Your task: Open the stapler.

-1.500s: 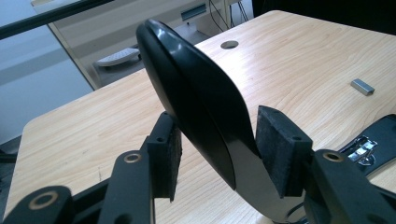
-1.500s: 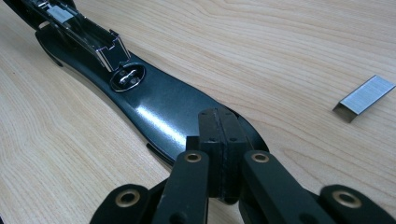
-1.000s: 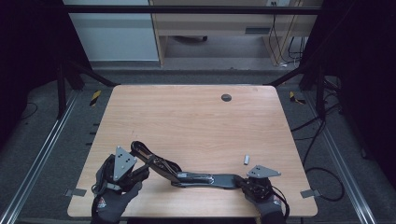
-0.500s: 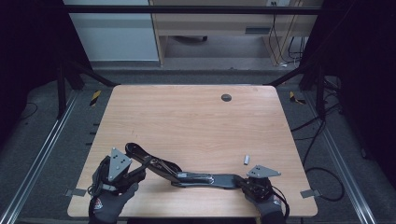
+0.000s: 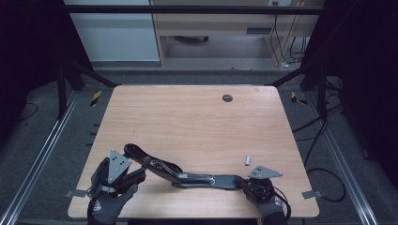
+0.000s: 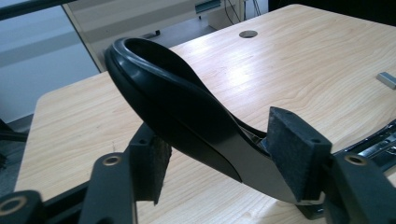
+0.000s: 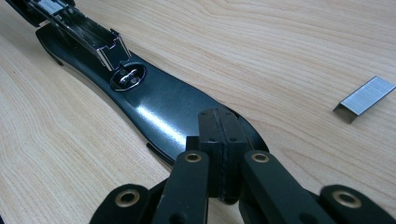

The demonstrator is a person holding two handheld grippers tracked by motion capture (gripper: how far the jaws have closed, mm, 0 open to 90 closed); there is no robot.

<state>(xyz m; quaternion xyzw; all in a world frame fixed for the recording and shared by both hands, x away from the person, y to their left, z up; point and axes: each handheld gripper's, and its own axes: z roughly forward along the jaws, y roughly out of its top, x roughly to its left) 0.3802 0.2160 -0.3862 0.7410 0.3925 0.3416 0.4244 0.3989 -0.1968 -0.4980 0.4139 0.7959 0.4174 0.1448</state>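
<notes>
Black stapler (image 5: 187,174): lies opened out flat along the near edge of the wooden table (image 5: 187,117), running from the near left towards the near right, between the two grippers.
Stapler top arm (image 6: 187,126): raised end on the left, rising off the table; it passes between the left gripper's jaws, and the left gripper view shows a gap on both sides of it.
Left gripper (image 5: 133,173): at the near left corner, held in a gloved hand (image 5: 108,206); its jaws have just been opening and now stand apart around the top arm without pressing on it.
Stapler base (image 7: 154,107): lies flat on the wood, its metal channel (image 7: 84,35) uppermost; its rounded end is directly at the right gripper's tips.
Right gripper (image 7: 219,140): at the near right; pads together, resting over the rounded end of the base. Whether they pinch its edge cannot be told.
Strip of staples (image 5: 247,160): lies loose on the table, just beyond the right gripper, apart from the stapler.
Round hole (image 5: 227,98): far part of the tabletop, well apart from everything else.
</notes>
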